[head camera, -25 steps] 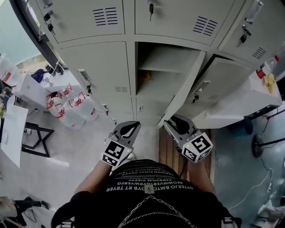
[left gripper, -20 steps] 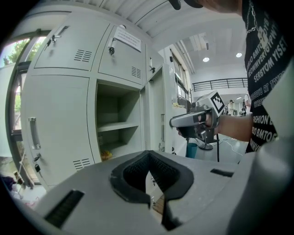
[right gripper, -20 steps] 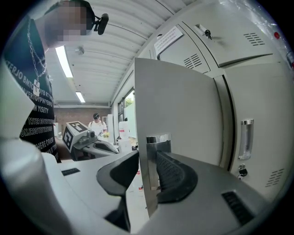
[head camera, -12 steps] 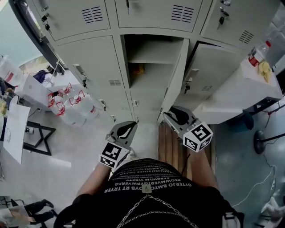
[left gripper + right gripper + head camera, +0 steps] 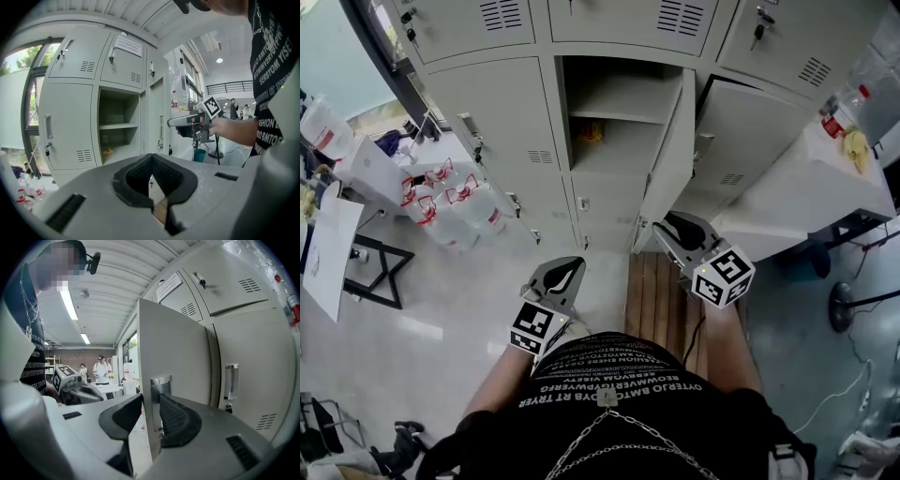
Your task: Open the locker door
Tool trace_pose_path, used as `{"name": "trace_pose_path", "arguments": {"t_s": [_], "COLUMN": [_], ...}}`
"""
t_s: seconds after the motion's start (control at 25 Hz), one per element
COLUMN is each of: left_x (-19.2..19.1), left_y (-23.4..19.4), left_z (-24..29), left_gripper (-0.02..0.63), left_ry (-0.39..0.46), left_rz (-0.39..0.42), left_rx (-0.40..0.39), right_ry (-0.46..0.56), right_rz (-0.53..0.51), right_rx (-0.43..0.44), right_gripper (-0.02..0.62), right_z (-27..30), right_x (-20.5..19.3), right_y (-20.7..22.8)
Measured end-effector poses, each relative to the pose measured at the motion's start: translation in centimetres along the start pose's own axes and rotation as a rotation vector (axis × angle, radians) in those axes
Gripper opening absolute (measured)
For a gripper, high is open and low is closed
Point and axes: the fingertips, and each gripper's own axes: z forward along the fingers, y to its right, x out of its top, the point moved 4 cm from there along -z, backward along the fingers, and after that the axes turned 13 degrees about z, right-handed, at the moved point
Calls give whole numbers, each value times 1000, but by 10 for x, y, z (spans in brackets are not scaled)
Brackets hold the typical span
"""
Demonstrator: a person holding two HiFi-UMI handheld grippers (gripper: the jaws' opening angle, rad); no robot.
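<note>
The grey locker door (image 5: 667, 159) stands swung out from its open compartment (image 5: 609, 122), which has one shelf and something yellow (image 5: 591, 132) at the back. My right gripper (image 5: 666, 227) is at the door's free edge. In the right gripper view the door edge with its metal handle plate (image 5: 158, 399) sits between the jaws of that gripper (image 5: 151, 398), both pads touch it, and the jaws are closing. My left gripper (image 5: 578, 263) hangs low in front of the lockers, shut and empty, its tips (image 5: 150, 161) meeting.
More lockers surround the open one; the right neighbour's door (image 5: 741, 141) looks ajar. Water jugs (image 5: 450, 211) stand on the floor at left. A white table (image 5: 825, 187) with a bottle is at right. Wooden slats (image 5: 661, 300) lie underfoot. A fan stand (image 5: 844, 305) is far right.
The door has swung a little further out with my right gripper on its edge. The head view has shifted. The left gripper has barely moved.
</note>
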Motion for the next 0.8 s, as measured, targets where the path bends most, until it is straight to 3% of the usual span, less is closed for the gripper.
{"name": "trace_pose_path", "arguments": {"t_s": [0.36, 0.64, 0.72, 0.8], "left_x": [2, 20, 28, 37], "left_y": [20, 26, 24, 22], "left_z": [-10, -22, -29, -35], "left_gripper": [-2, -2, -2, -2], "left_ry": [1, 20, 34, 48], "left_rz": [-13, 26, 38, 47], "left_rx": [20, 18, 27, 44], "right_ry": [8, 64, 90, 123], "right_rz": [43, 24, -2, -35], "right_rx": [-44, -153, -186, -184], "right_gripper": [118, 123, 82, -3], "right_z": [-17, -46, -60, -70], "right_x": [-3, 3, 6, 11], "right_y": [8, -5, -16, -32]}}
